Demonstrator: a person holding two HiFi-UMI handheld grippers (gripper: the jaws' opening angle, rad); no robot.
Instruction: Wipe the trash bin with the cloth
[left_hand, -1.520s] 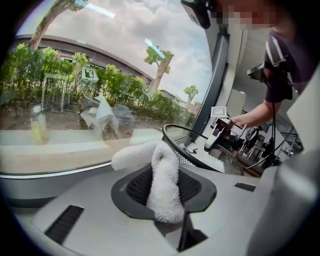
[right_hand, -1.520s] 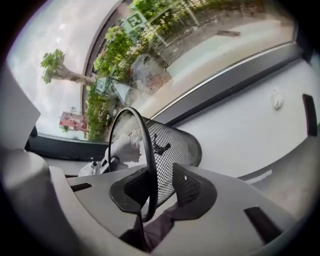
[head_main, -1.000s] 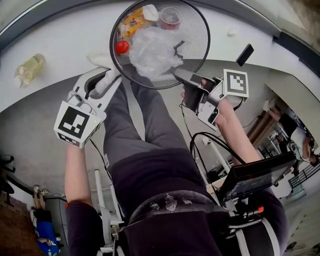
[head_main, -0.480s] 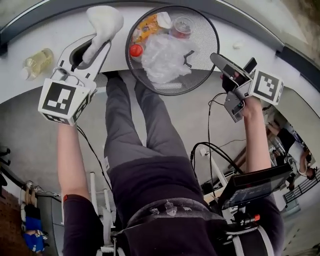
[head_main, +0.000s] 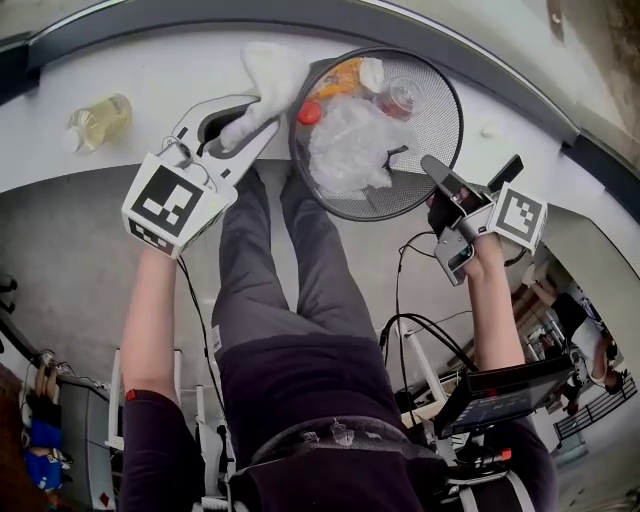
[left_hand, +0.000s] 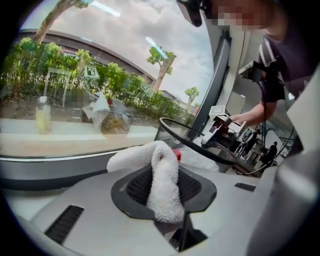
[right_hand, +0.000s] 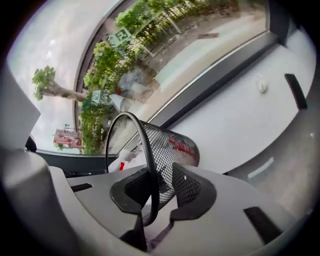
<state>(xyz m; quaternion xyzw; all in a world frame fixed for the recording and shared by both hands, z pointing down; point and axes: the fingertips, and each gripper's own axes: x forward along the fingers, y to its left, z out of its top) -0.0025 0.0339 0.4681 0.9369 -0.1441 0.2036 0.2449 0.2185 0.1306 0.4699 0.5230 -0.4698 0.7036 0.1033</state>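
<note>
Black mesh trash bin (head_main: 440, 110) at the front edge of the white table (head_main: 150, 70), rubbish inside, right tool (head_main: 432, 170) closing with the bin's rim between its jaws, left tool (head_main: 255, 118) clenched on white cloth (head_main: 268, 72), cloth just beside the bin.

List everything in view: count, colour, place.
trash bin: one, black mesh, at the near edge of the white ledge
plastic bag: one, clear, in the bin
cup: one, clear, in the bin
wrapper: one, orange, in the bin
round item: one, red, in the bin
bottle: one, yellowish, lying on the ledge, far left
cloth: one, white, in the left gripper
left gripper: grey, shut on the cloth
right gripper: grey, closing on the bin's rim
</note>
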